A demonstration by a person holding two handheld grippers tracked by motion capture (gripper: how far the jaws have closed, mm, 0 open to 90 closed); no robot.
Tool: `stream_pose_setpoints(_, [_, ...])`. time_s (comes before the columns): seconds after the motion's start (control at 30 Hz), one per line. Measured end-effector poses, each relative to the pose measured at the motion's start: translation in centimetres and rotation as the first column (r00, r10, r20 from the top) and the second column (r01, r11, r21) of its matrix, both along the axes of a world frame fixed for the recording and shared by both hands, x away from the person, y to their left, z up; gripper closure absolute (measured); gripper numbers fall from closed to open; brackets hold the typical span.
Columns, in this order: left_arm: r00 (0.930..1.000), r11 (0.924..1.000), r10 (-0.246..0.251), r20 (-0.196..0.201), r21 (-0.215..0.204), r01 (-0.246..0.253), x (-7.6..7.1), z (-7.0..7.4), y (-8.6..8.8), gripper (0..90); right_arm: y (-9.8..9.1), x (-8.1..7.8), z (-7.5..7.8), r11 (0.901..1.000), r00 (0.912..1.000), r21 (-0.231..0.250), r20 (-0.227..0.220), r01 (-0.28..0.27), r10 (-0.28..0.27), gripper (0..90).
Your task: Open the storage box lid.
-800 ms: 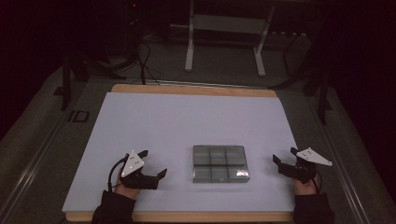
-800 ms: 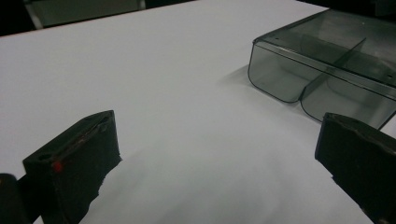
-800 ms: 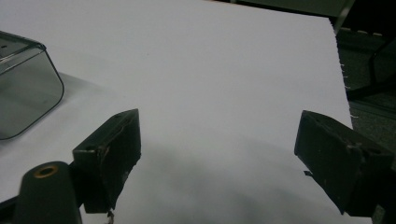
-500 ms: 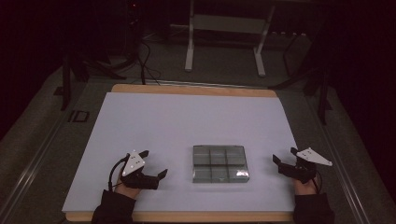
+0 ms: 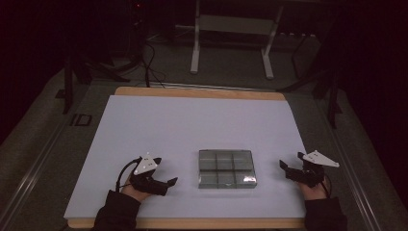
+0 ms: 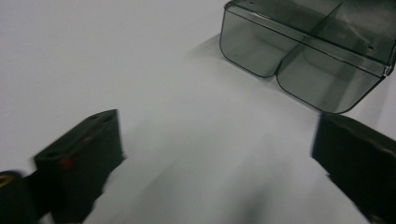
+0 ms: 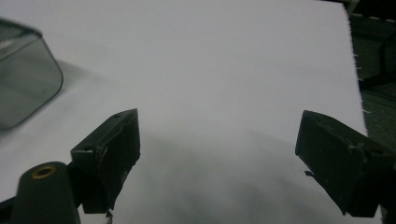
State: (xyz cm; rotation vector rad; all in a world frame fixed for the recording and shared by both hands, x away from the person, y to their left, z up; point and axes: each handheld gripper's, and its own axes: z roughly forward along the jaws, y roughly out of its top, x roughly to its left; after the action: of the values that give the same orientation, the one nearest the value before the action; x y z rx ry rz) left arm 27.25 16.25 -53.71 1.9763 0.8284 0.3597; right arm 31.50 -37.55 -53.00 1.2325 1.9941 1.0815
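Observation:
A clear smoky plastic box with several compartments lies on the white table cover near the front middle. My left gripper rests low on the cover to the box's left, pointing right toward it, jaws open and empty. In the left gripper view the box sits ahead at the upper right, beyond the spread jaws. My right gripper stands to the box's right, pointing left, jaws wide open with nothing between them. In the right gripper view a rounded corner of the box shows at the far left.
The white cover spans a wooden tabletop whose far edge shows as a tan strip. Beyond it stand a metal stand's legs and cables on a dark floor. The cover's right edge lies near my right gripper.

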Motion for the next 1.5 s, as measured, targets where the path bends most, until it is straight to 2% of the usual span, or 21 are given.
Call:
stream_pose_setpoints(0.13, [0.9987,0.9988,-0.043,-0.026,0.022,0.043,0.4,0.1,-0.9,8.3,0.5,0.2,0.0,0.9985,0.9978,-0.006,-0.04,-0.054,0.054,14.8])
stream_pose_setpoints(0.27, [0.9973,0.9976,-0.065,-0.034,0.021,0.066,0.7,0.2,-1.6,14.3,1.2,0.1,0.0,0.9943,0.9928,-0.005,-0.057,-0.106,0.106,15.3])
stream_pose_setpoints(0.3, [0.997,0.9974,-0.069,-0.036,0.018,0.07,0.7,0.2,-1.8,14.4,1.3,0.1,0.0,0.9928,0.9907,0.007,-0.064,-0.12,0.12,15.4])
stream_pose_setpoints(0.4, [0.9962,0.9964,-0.081,-0.032,0.022,0.082,0.7,0.5,-2.3,15.5,2.0,-0.1,0.1,0.9879,0.9853,0.002,-0.073,-0.155,0.155,16.3])
stream_pose_setpoints(0.5, [0.9951,0.9952,-0.094,-0.03,0.022,0.095,0.7,0.6,-2.7,16.1,2.6,-0.3,0.3,0.9792,0.9767,0.017,-0.07,-0.202,0.203,21.8])
stream_pose_setpoints(0.6, [0.9925,0.9932,-0.116,-0.038,0.004,0.116,0.8,1.0,-3.2,18.3,3.3,-0.4,0.6,0.9684,0.9661,0.038,-0.069,-0.247,0.249,22.4])
stream_pose_setpoints(0.7, [0.9918,0.9923,-0.123,-0.035,0.008,0.123,0.8,1.0,-3.5,21.6,4.1,-0.5,0.7,0.9557,0.9534,0.046,-0.07,-0.291,0.293,22.5])
stream_pose_setpoints(0.77, [0.9912,0.9918,-0.127,-0.038,0.01,0.127,0.8,1.0,-3.6,22.1,4.1,-0.5,0.7,0.9557,0.9534,0.046,-0.07,-0.291,0.293,22.5])
stream_pose_setpoints(0.8, [0.991,0.9914,-0.129,-0.035,0.017,0.13,0.9,1.0,-3.8,22.1,4.3,-0.5,0.7,0.9528,0.9506,0.043,-0.068,-0.3,0.303,23.9])
stream_pose_setpoints(0.83, [0.9906,0.991,-0.132,-0.035,0.016,0.133,0.9,1.1,-3.8,26.3,4.5,-0.5,0.7,0.946,0.9439,0.048,-0.067,-0.321,0.323,29.8])
stream_pose_setpoints(0.9, [0.9904,0.9907,-0.135,-0.031,0.017,0.135,1.0,1.1,-4.0,34.6,4.6,-0.5,0.8,0.9397,0.9379,0.042,-0.062,-0.339,0.341,34.7])
stream_pose_setpoints(0.97, [0.9901,0.99,-0.138,-0.028,0.026,0.138,1.0,1.1,-4.2,42.4,4.7,-0.5,0.9,0.9371,0.9353,0.053,-0.064,-0.345,0.348,39.9])
stream_pose_setpoints(1.03, [0.9885,0.9888,-0.145,-0.042,0.027,0.147,1.2,1.0,-4.4,49.6,4.8,-0.4,0.9,0.9334,0.9313,0.073,-0.075,-0.351,0.356,42.3])
stream_pose_setpoints(1.07, [0.9869,0.9878,-0.152,-0.053,0.023,0.154,1.3,0.9,-4.5,52.7,4.9,-0.4,0.9,0.9316,0.9291,0.069,-0.077,-0.357,0.362,47.0])
stream_pose_setpoints(1.17, [0.9826,0.9841,-0.173,-0.067,0.028,0.175,1.5,0.6,-4.8,61.9,5.1,-0.3,0.7,0.9208,0.9151,0.055,-0.103,-0.386,0.39,60.1])
stream_pose_setpoints(1.2, [0.9811,0.9828,-0.179,-0.072,0.032,0.182,1.5,0.6,-5.0,64.9,5.2,-0.3,0.6,0.9152,0.908,0.054,-0.114,-0.399,0.403,62.9])
stream_pose_setpoints(1.3, [0.9761,0.9775,-0.203,-0.078,0.043,0.206,1.6,0.3,-5.3,72.6,5.6,-0.4,0.1,0.9034,0.892,0.038,-0.146,-0.427,0.428,70.4])
stream_pose_setpoints(1.37, [0.9706,0.9727,-0.227,-0.081,0.032,0.23,1.7,0.2,-5.4,78.1,5.9,-0.5,-0.1,0.8993,0.8861,0.037,-0.158,-0.436,0.436,74.5])
stream_pose_setpoints(1.5, [0.9682,0.9697,-0.235,-0.086,0.048,0.24,1.9,0.0,-5.7,83.0,6.3,-0.8,-0.4,0.884,0.8699,0.026,-0.167,-0.467,0.464,80.5])
